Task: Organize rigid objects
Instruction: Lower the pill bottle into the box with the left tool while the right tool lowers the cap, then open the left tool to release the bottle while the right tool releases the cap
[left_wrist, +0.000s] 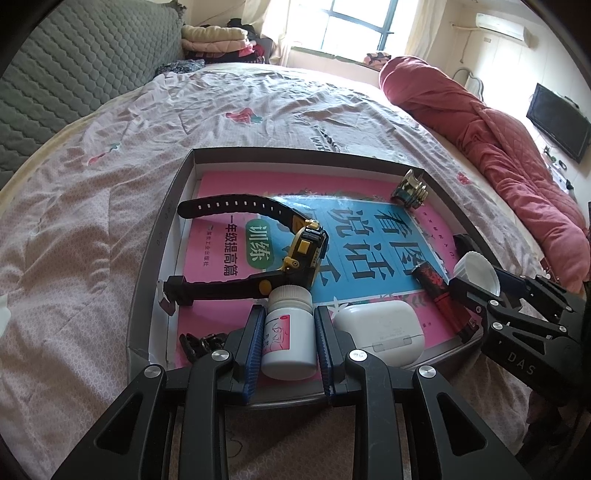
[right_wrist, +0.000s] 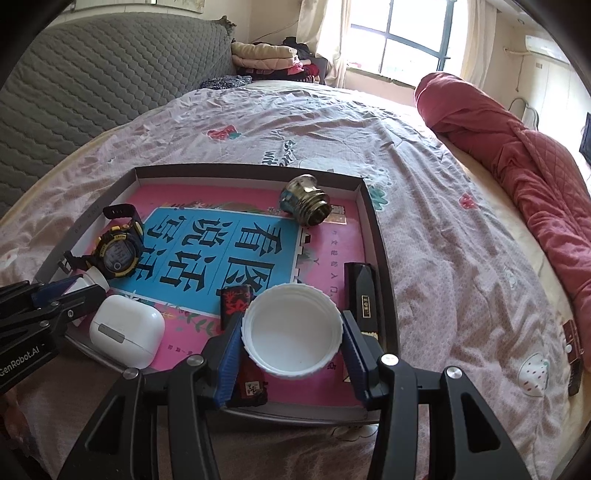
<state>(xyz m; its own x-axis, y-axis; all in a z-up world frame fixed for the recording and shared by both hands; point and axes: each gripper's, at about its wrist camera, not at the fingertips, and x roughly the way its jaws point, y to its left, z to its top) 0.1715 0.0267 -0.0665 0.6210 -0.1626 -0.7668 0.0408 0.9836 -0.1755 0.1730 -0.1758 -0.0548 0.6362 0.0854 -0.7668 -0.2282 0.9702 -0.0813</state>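
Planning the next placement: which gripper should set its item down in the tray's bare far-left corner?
Probably left: the left gripper holds the white pill bottle on the tray's left side; the right gripper holds the white ribbed cap further right.

- White bottle (left_wrist: 289, 332): smooth, glossy plastic with a paper label.
- White cap (right_wrist: 292, 329): matt plastic, ribbed rim.
- Earbud case (right_wrist: 126, 331): smooth, glossy white plastic.
- Watch (right_wrist: 115, 251): matt rubbery strap, shiny face.
- Threaded fitting (right_wrist: 306, 201) at 12 o'clock in the tray: polished metal.
- Tray (right_wrist: 384, 258): matt cardboard walls.
- Book cover (right_wrist: 229, 251): glossy paper.
- Bedsheet (right_wrist: 443, 221): wrinkled printed cloth.
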